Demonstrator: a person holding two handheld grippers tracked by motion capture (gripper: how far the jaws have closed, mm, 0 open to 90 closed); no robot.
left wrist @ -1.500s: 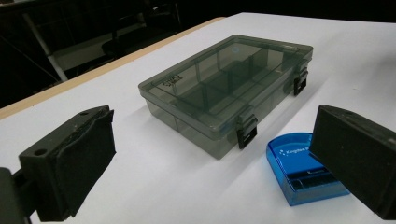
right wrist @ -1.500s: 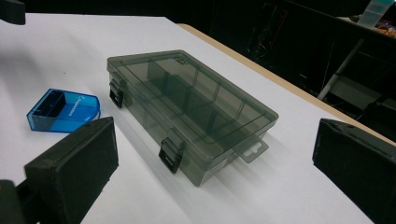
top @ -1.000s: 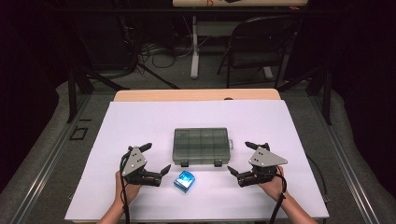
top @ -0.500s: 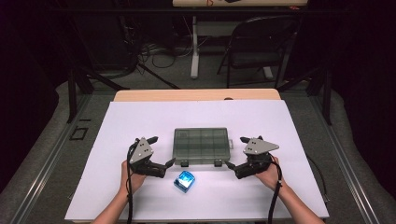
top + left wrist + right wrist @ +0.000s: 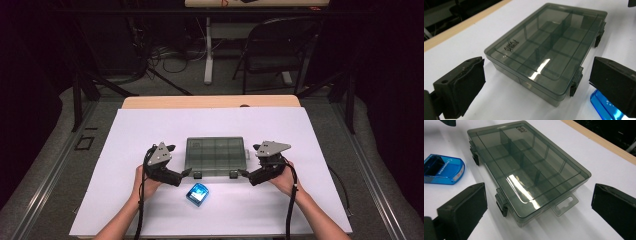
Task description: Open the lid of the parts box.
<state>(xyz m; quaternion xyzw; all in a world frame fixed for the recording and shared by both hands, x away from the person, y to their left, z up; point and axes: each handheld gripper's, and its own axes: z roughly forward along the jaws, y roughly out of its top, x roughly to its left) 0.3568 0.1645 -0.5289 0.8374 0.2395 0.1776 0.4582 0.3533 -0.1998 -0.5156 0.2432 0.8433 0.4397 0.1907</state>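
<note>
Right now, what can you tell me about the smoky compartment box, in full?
The compartment box is a flat rectangular case of smoky translucent plastic, lid shut, with dividers visible inside and no contents I can make out. Two dark latches sit on its near edge and a hang tab on one end. It lies flat on the white table, untouched.

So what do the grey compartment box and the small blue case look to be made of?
The compartment box looks like smoky, translucent hard plastic with a glossy finish: its dividers show through the lid, which carries a bright glare. The blue case looks like clear-tinted glossy plastic too, since its dark inside shows through. Either is probably moulded; the pictures cannot confirm it.
</note>
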